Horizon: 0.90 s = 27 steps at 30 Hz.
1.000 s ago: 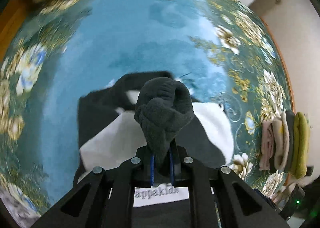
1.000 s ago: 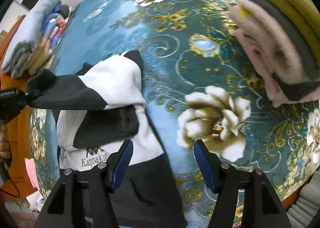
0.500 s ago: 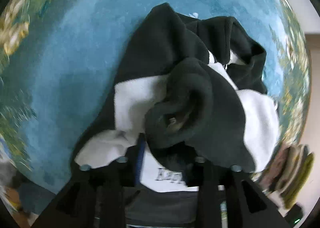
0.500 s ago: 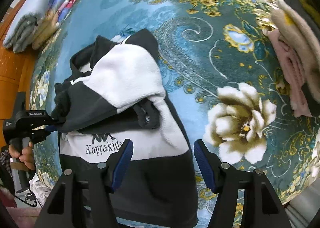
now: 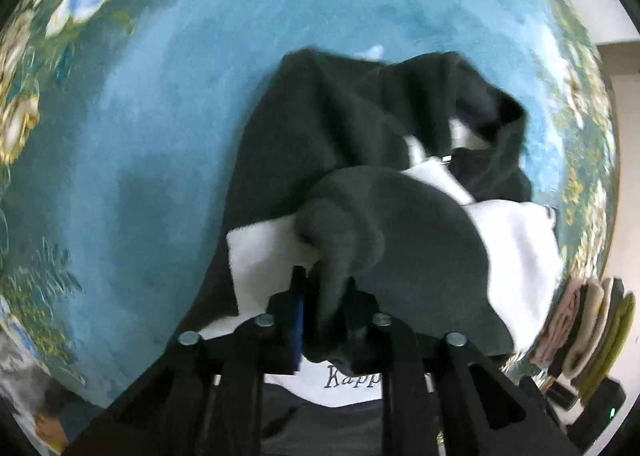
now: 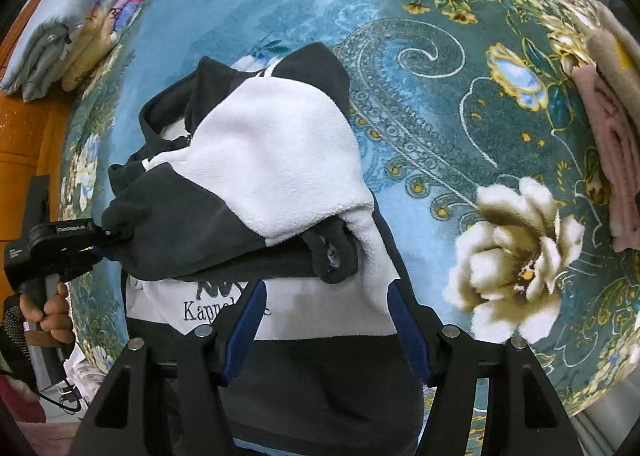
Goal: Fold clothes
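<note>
the left gripper (image 5: 326, 310) at six o'clock is closing its jaws on a dark grey sleeve cuff (image 5: 340, 252) of the black-and-white fleece top (image 5: 516, 252), which lies bunched on the teal floral blanket (image 5: 168, 127). folded clothes (image 5: 588, 332) sit stacked at four o'clock.

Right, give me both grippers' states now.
Left gripper: closing on the dark sleeve cuff, pinched between its fingers.
Right gripper: open, empty, above the fleece jacket.

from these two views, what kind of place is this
Probably a bedroom, with the folding done on a bed. A plush teal floral blanket covers a wide soft surface, folded quilts are stacked at its far corner, and a pile of folded clothes sits by the fleece jacket.
</note>
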Tool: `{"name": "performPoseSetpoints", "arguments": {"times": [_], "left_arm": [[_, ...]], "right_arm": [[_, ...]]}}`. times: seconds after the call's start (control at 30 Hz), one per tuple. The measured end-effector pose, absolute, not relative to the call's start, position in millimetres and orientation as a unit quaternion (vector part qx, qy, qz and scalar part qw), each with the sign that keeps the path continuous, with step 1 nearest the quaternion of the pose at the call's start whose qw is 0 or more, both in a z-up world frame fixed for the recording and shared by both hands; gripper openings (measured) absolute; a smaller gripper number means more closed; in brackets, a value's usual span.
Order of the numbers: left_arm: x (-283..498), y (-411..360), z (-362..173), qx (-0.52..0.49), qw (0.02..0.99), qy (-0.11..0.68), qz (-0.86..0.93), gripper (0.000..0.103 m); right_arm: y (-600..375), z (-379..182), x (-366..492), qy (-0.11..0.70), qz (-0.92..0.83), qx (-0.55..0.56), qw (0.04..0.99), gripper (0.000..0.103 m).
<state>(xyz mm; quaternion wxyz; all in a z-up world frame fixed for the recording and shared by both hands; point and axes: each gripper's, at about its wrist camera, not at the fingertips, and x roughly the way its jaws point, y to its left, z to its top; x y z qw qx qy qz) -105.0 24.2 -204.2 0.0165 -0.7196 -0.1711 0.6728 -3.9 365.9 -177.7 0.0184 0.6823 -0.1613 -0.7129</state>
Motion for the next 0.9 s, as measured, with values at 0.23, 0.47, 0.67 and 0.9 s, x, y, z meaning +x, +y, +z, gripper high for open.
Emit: {"name": "performPoseSetpoints", "arguments": {"times": [0.23,0.47,0.67,0.9], "left_arm": [[-116,7,-174,-0.683,0.038,-0.122,0.719,0.013],[-119,-3,-230,-0.736,0.001,-0.113,0.668,0.014],[-126,-5,-246,-0.746,-0.005,-0.105,0.658,0.018],[-133,-10,-260,-0.759,-0.011,-0.115,0.641,0.021]], "right_arm": [[361,-173,-19,-0.159,-0.723,0.671,0.023,0.067],[335,-164,-51,-0.167,-0.745,0.641,0.074,0.067],[327,-204,-75,-0.176,-0.722,0.665,0.079,0.067],[344,-253,-87,-0.195,-0.688,0.698,0.037,0.067]]}}
